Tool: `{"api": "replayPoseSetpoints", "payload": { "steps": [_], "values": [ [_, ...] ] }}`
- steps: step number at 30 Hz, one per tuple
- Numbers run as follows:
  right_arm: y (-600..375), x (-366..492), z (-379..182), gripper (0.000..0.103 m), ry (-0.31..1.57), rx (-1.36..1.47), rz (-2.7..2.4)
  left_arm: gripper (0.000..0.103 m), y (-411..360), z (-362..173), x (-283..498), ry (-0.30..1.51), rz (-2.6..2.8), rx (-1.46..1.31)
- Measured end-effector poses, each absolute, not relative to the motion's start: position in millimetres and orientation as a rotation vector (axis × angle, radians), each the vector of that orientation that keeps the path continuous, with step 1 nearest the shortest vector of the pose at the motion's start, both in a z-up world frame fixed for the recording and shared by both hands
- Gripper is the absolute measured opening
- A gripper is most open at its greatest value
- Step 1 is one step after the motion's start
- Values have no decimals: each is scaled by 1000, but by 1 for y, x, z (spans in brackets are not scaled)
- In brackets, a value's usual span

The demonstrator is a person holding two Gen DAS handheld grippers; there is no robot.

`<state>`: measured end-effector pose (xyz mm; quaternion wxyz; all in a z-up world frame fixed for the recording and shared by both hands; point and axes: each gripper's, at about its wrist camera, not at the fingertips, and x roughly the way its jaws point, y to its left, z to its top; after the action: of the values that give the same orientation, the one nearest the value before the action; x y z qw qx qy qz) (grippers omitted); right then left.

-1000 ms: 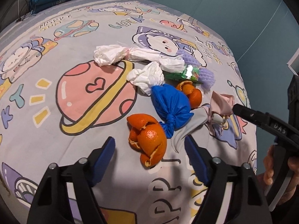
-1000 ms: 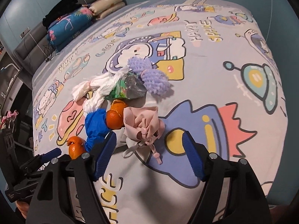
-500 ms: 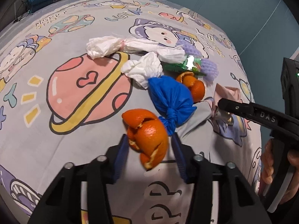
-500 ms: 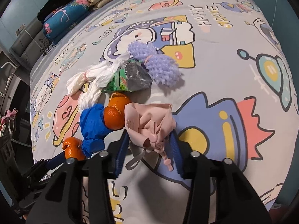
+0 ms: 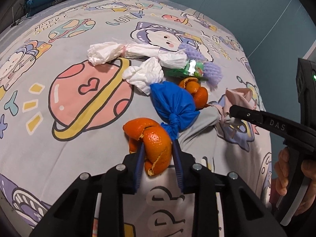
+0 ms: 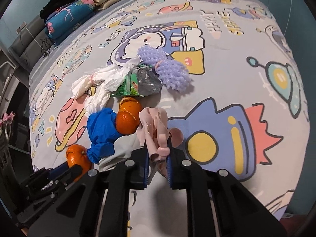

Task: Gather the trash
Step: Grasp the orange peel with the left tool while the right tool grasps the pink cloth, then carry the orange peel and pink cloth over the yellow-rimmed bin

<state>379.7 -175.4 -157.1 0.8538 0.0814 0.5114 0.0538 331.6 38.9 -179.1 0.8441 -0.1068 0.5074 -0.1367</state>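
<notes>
A pile of trash lies on a cartoon-print bed sheet. My left gripper is shut on an orange peel, which also shows in the right wrist view. My right gripper is shut on a pink knotted bag, seen in the left wrist view. Between them lie a blue tied bag and a second orange peel. Behind are white tissues, a green wrapper and purple foam netting.
Folded bedding and pillows sit at the head of the bed. The bed's right edge drops off beside a teal wall. The right gripper's body and the hand holding it show at the right of the left wrist view.
Both grippers moved forward and closed. The left one closed on the orange peel, the right one on the pink bag.
</notes>
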Motion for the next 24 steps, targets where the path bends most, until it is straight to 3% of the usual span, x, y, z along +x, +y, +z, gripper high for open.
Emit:
{"api": "replayPoseSetpoints", "payload": {
  "steps": [24],
  "values": [
    [-213,268,-60,13,863,196,117,26,46,-122,273,965,-310,-222]
  ]
}}
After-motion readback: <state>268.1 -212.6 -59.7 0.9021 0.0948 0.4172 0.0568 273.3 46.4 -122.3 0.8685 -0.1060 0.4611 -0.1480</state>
